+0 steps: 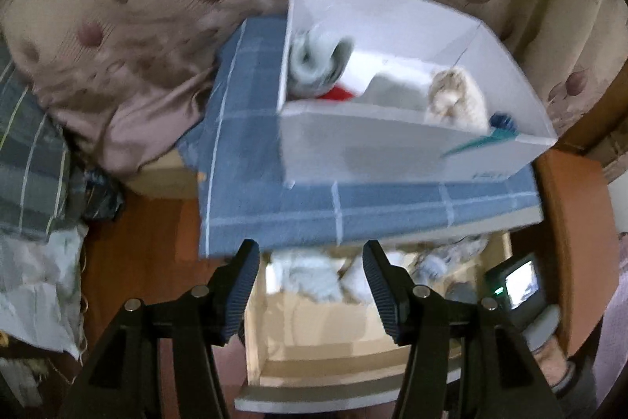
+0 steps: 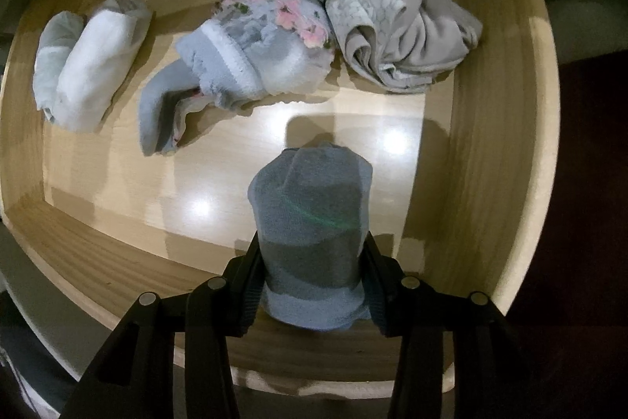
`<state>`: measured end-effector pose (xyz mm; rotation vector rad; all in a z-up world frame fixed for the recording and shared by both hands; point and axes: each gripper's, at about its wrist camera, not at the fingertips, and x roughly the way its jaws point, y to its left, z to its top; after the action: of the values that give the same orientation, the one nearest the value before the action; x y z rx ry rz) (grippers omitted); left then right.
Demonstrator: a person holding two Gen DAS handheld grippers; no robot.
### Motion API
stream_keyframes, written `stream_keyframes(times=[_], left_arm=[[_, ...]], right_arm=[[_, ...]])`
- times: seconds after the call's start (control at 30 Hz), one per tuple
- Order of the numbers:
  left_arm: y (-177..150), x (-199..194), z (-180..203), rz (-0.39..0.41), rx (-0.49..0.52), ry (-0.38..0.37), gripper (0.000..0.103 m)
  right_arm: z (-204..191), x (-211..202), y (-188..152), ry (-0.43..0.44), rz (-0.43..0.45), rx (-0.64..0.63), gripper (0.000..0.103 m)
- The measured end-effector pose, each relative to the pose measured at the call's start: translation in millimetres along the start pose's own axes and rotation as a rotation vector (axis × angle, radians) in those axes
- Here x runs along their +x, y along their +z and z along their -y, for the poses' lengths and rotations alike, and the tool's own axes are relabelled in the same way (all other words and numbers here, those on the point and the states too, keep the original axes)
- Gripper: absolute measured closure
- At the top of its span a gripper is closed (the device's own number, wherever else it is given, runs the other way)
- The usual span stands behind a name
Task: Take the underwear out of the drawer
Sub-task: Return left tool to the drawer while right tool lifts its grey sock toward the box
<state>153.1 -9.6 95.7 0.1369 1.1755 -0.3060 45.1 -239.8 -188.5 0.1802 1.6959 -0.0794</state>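
Underwear roll (image 2: 312,222) (grey-blue) points straight ahead, clamped by right claw (image 2: 312,285); left claw (image 1: 310,285) wide.

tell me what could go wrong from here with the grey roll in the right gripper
1. The right gripper pinches the grey roll only near its lower end; most of it stands past the fingertips, so it may sag, unroll or slip on the way out.
2. The white box already holds bundles; a careless drop could land on its rim.

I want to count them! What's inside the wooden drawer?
Inside the wooden drawer: a white roll, a flowery blue roll, a grey bundle. The right tool grips a blue-grey roll. Anything underneath them is hidden.
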Motion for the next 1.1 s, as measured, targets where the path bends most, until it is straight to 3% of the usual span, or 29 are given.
stream_keyframes(times=[0.2,0.43,0.73,0.9,1.1], left_arm=[[-54,33,-6,-0.006,-0.025,0.1,0.047],[-97,69,-9,-0.045,-0.082,0.107,0.047],[-118,94,-2,-0.054,-0.102,0.15,0.047],[-119,85,-5,0.0,-0.129,0.15,0.047],[-120,84,-9,0.009,-0.146,0.136,0.047]], right_arm=[[-4,-8,-1,0.003,0.027,0.007,0.063],[5,-26,0,0.036,0.098,0.031,0.064],[10,-80,-7,0.063,0.337,0.004,0.064],[7,-104,-13,0.072,0.399,0.003,0.064],[11,-134,-24,0.101,0.451,-0.005,0.064]])
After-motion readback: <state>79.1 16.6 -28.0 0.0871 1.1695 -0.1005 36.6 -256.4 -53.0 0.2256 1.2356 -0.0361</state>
